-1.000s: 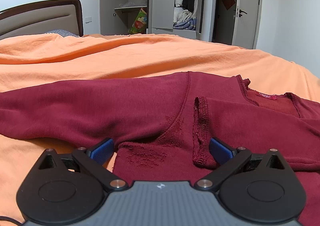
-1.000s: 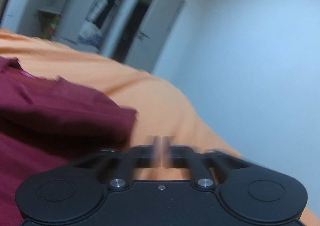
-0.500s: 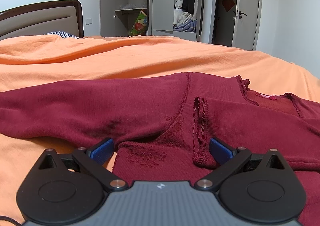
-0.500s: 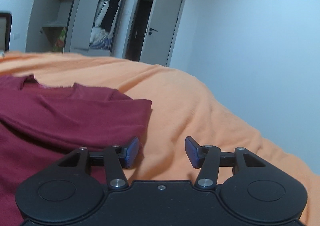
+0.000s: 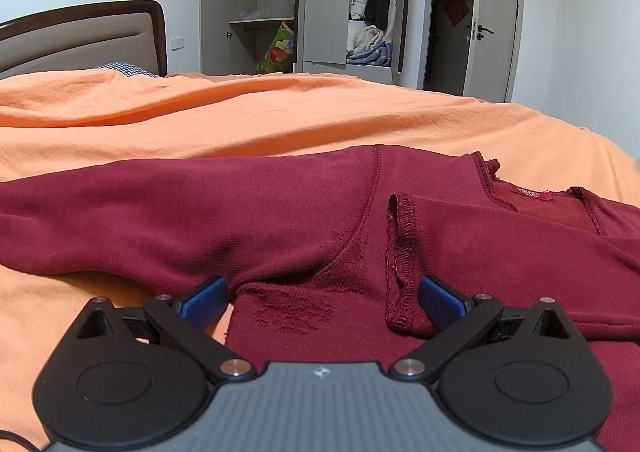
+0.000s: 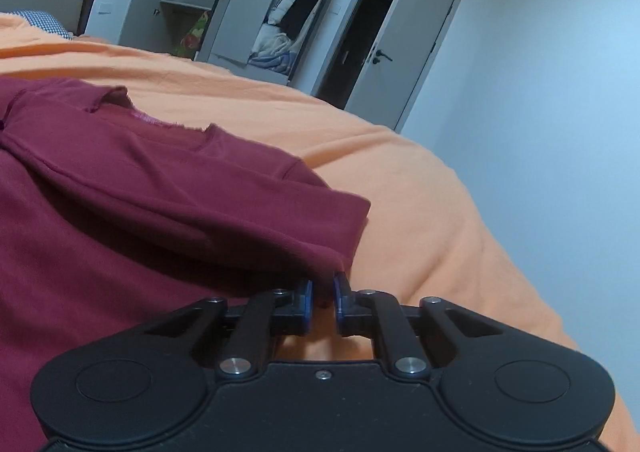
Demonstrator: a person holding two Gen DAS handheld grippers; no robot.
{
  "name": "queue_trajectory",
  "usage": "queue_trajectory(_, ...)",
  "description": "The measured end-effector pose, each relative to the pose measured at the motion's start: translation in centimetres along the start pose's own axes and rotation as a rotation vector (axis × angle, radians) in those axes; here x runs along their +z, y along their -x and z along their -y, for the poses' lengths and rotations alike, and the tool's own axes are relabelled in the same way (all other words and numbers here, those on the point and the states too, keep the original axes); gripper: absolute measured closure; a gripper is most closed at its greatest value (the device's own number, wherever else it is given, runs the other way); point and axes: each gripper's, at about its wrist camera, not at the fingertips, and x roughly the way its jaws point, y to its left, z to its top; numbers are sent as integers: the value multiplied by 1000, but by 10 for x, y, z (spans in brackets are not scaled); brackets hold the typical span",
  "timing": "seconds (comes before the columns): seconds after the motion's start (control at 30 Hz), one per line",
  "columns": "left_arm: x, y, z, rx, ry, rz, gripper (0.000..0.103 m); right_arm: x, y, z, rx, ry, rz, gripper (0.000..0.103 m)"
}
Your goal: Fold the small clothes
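2 claws over maroon top (image 5: 248, 211) on orange bedsheet (image 5: 240, 115): left claw (image 5: 322, 298) wide, right claw (image 6: 322, 298) pinching fold.

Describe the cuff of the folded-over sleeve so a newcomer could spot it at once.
Start at the orange bedsheet and find the dark red long-sleeved knit top spread on it. The cuff lies on the top's chest, just inside the right finger of the open left gripper. Its looped overlock stitching around an open end sets it apart from the smooth fabric around it.
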Motion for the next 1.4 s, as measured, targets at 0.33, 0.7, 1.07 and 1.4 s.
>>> queue_trajectory(0.33, -1, 1, -1, -4, 0, 5, 0, -13, 3, 14, -39, -328, -168, 96)
queue_trajectory(0.7, 20, 29, -17, -38, 21, -24, 0, -9, 36, 16, -51, -269, -115, 37)
queue_trajectory(1.07, 40, 89, -112, 182, 78, -8, 0, 13, 108, -11, 89, -226, 32, 1)
queue_trajectory(1.4, 31, 93, -267, 490, 255, -18, 0, 19, 139, -74, 285, -242, 66, 1)
